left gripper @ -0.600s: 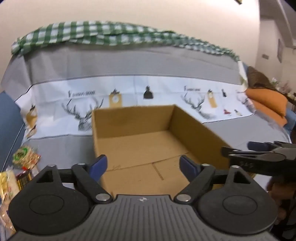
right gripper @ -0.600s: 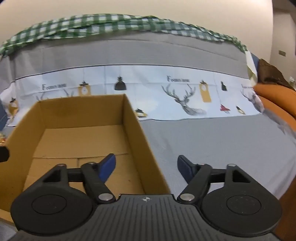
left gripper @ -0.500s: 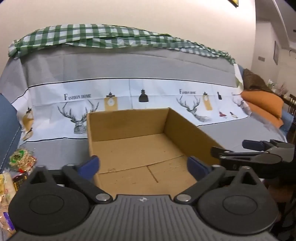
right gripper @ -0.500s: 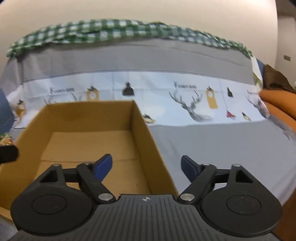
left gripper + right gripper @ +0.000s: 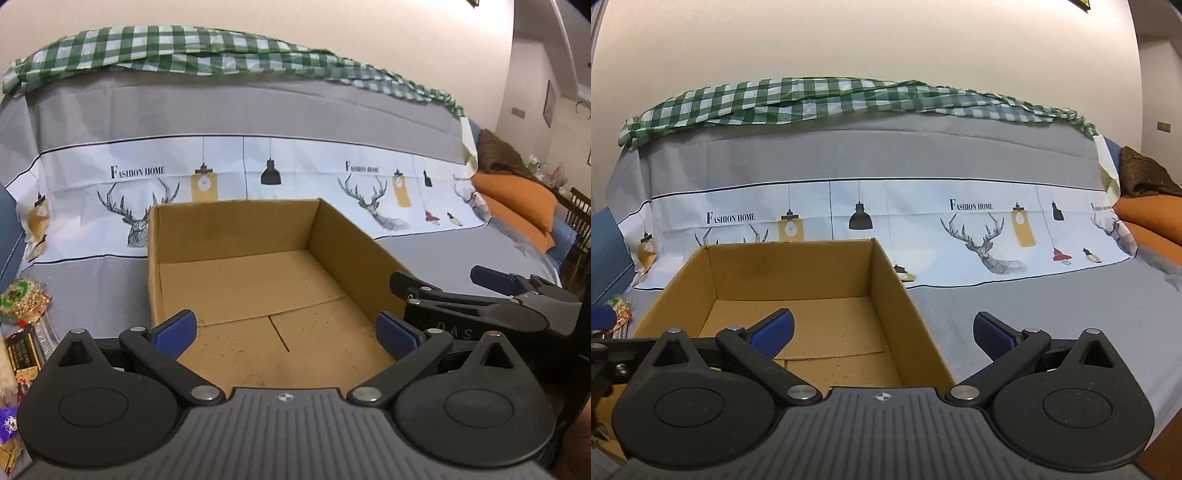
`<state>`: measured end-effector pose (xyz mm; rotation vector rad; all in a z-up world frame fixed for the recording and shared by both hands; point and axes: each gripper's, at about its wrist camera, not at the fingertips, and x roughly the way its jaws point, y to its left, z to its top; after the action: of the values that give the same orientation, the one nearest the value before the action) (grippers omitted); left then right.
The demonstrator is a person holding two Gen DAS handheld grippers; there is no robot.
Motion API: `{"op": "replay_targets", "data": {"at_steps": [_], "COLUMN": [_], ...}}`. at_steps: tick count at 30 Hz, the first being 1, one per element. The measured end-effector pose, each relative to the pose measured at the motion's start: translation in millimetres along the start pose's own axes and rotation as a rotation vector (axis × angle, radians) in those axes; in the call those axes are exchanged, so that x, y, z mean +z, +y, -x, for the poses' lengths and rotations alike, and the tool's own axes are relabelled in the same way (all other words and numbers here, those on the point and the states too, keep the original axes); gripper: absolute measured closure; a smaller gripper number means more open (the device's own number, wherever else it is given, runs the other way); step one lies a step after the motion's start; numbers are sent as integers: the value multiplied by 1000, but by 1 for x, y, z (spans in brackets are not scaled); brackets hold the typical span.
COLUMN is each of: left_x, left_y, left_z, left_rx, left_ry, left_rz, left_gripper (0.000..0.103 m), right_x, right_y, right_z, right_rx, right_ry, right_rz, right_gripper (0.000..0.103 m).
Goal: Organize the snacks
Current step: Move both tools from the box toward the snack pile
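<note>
My left gripper (image 5: 284, 330) stands with its jaws spread to their full width, the blue pads (image 5: 175, 332) well apart, nothing between them and nothing touching them. It hangs over the near end of the cardboard box (image 5: 236, 236), pointing down into it; the box floor shows bare cardboard with a seam and a slit, and no contents. My right gripper (image 5: 882, 334) is likewise spread wide and empty, its pads clear of every surface as far as I can see. It straddles the right wall of the same box: the left pad (image 5: 774, 332) lies over the box interior, the right pad over the grey sofa cover (image 5: 1052, 295) outside it. In the left wrist view the right gripper appears just beside the box's right wall, side on. The box rests on the sofa seat, its far wall toward the backrest, where the cover carries a white band printed with deer and lamps. The snacks (image 5: 22, 302) lie in a loose heap on the seat at its left edge, beside the left gripper and apart from the box: a packet with a green and yellow label farthest back, a dark wrapped bar nearer, others at the frame edge too cropped to identify. A green checked cloth (image 5: 820, 99) runs along the top of the backrest. Orange cushions (image 5: 517, 199) sit at the right end of the sofa.
</note>
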<state>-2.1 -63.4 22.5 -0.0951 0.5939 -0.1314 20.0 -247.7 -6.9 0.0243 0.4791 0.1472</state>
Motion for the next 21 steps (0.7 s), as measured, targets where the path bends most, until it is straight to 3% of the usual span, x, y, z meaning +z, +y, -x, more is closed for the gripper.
{"op": "replay_targets", "data": {"at_steps": [9,15,18,21], "left_x": [-7,-9,-10,-13], "left_y": [9,7,5,6], "left_z": [3,9,9,10], "left_rx": [-87,-115,-117,-123], "left_ry": [-5,-39,-37,-31], "left_rz": [-12,-24,-42,-60], "left_gripper": [0,2,12,30], "right_x": [-1,-1,0,-1], "right_y": [0,3,5,8], "right_z": [-4,-8,-7,-4], "right_rx": [32,25,38,57], "right_ry": [29,56,47,24], "right_rz": [-33,-27,-19,1], "right_gripper": [1,11,18,31]}}
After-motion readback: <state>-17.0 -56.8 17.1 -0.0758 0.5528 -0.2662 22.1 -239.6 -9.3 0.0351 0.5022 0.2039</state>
